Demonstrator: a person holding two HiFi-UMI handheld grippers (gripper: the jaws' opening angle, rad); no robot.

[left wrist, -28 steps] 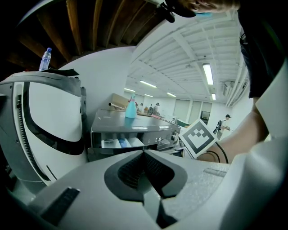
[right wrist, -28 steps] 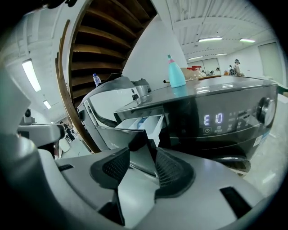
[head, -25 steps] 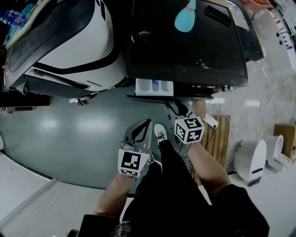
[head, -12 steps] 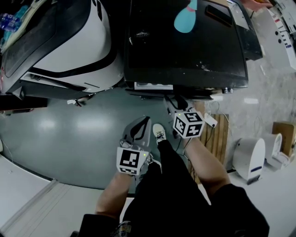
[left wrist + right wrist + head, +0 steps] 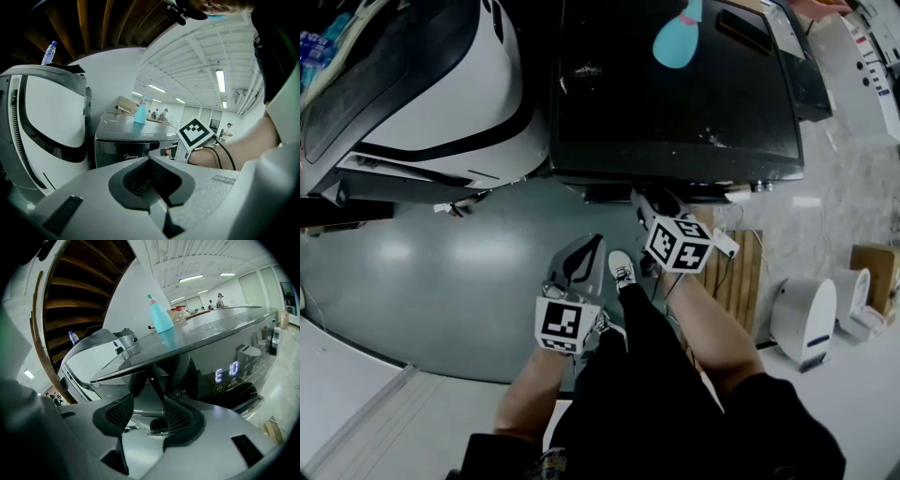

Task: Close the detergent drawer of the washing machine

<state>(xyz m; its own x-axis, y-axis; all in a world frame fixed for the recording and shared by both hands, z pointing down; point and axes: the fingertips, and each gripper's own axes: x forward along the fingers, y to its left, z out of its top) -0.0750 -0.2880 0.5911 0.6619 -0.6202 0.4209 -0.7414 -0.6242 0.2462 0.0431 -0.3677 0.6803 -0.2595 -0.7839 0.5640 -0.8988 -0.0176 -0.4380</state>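
Under the front lip of the washer point(image 5: 675, 94), the drawer point(image 5: 609, 194) sits pushed in, its face toward you. Only a thin grey strip of it shows, lying lengthwise along the machine's front edge. Your right gripper point(image 5: 652, 204) is just beside the strip's right end, its jaws apart and opening, with nothing gripped. Your left gripper point(image 5: 584, 253) hangs back over the floor point(image 5: 441, 253), jaws pressed together and empty. Its view shows the washer's front panel and your other gripper's marker cube point(image 5: 193, 133). The lit display point(image 5: 228, 372) appears only in the right gripper view (the top hides it from your head view).
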